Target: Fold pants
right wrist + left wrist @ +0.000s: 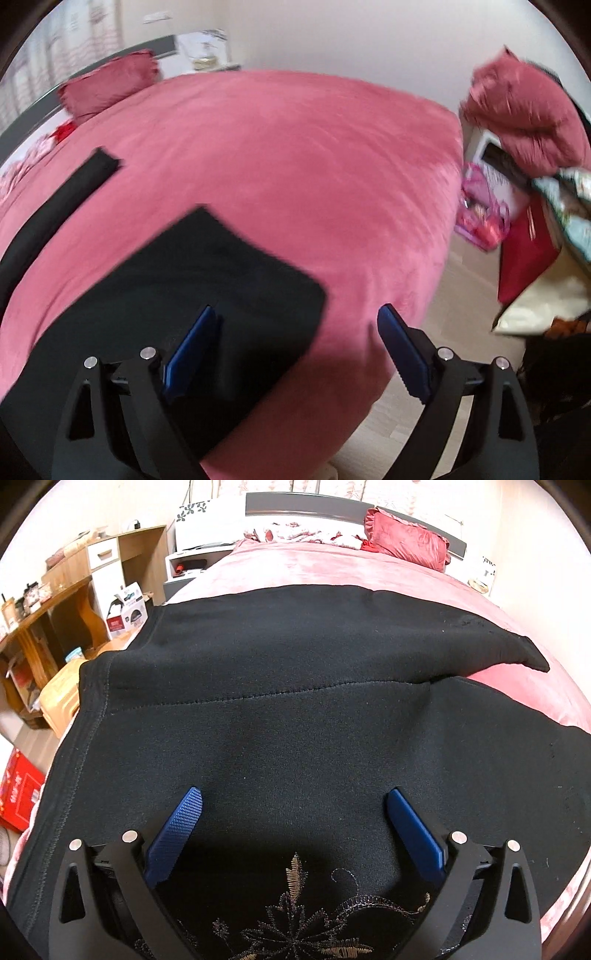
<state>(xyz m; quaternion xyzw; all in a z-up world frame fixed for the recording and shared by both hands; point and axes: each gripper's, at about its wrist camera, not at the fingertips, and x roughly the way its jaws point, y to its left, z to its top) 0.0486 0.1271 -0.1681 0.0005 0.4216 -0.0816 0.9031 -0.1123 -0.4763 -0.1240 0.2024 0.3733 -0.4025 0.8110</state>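
Black pants [295,701] lie spread on a pink bed [295,568], with the waistband at the left and tan embroidery [299,923] near me. My left gripper [293,801] is open above the pants near the embroidery and holds nothing. In the right wrist view one black pant leg end [221,280] lies near the bed's front edge, and the other leg [62,199] stretches off at the left. My right gripper [295,317] is open above that leg's hem corner, with its left finger [192,343] over the cloth. This view is blurred.
A red pillow [406,542] lies at the headboard. A wooden desk [55,609] with boxes stands left of the bed. Right of the bed are a heap of pink bedding [528,110], a red box [524,254] and floor [461,302].
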